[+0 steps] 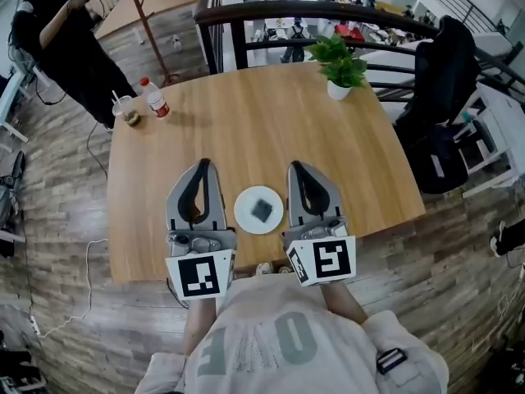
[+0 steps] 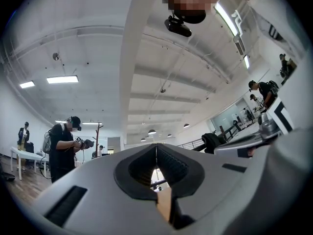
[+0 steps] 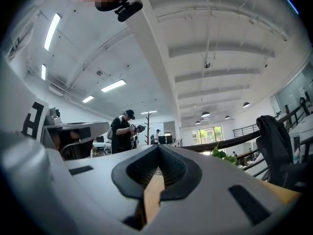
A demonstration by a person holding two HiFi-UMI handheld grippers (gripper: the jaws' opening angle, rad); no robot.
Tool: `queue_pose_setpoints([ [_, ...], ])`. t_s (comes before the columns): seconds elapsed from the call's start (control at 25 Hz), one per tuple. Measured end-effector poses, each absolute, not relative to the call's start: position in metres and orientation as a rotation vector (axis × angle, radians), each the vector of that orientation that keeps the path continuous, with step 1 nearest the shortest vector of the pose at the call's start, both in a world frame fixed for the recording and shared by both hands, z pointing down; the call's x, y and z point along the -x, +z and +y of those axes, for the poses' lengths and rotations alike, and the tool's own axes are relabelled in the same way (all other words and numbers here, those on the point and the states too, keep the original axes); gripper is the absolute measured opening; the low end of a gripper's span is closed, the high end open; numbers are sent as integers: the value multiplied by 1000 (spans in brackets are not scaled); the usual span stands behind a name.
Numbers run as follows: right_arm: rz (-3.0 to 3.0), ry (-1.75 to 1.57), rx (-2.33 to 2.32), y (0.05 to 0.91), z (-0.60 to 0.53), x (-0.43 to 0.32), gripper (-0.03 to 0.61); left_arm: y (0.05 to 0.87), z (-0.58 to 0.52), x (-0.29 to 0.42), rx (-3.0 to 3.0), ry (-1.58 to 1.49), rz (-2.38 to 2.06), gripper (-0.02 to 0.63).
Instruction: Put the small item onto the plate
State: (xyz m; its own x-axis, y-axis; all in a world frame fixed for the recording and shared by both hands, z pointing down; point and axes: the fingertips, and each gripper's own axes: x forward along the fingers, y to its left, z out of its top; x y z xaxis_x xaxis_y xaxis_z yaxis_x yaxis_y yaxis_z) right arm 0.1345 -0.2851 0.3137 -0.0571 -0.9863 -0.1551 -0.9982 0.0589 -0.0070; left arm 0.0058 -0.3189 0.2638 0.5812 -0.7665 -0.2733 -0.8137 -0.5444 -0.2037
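Lower centre of the head view, near the front edge of the table (image 1: 246,121): the white plate (image 1: 244,213) sits between my two tongs, and the small item (image 1: 262,211), dark and roughly square, lies on it, about in the middle and maybe a touch to the right. It has no clear long axis that I can see. My left tongs (image 1: 203,166) are at the plate's left and my right tongs (image 1: 294,167) at its right. Both lie low over the table and point up the frame, away from me. Each one's own view shows its jaws together with the pads meeting, and nothing but a sliver of tabletop shows through the gap, so both are empty. The key relation is that the item is not ahead of either tip. It sits back beside the tong bodies, inward from each and closer to me than the tips. The plate rim is just beside both bodies, and the right one looks slightly nearer. The item is already on the plate, so I judge the task done. Any further pick would need a pull back and an inward turn, which looks easier from the right. The bottle (image 1: 153,98) and the potted plant (image 1: 339,66) are at the far side, well apart from all this.
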Motion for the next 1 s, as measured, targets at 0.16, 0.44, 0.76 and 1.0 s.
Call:
queue_pose_setpoints([
  [0.16, 2195, 151, 2128, 320, -283, -139, 17, 262, -320, -15, 2523, 250, 1252, 9],
  [0.44, 2200, 189, 2138, 313, -282, -140, 17, 259, -319, -24, 2540, 272, 1214, 9],
  [0.76, 2228, 173, 2134, 314, -284, -135, 17, 260, -318, -22, 2549, 265, 1232, 9],
  [1.0, 2247, 176, 2102, 311, -285, -130, 17, 261, -316, -20, 2546, 262, 1237, 9],
])
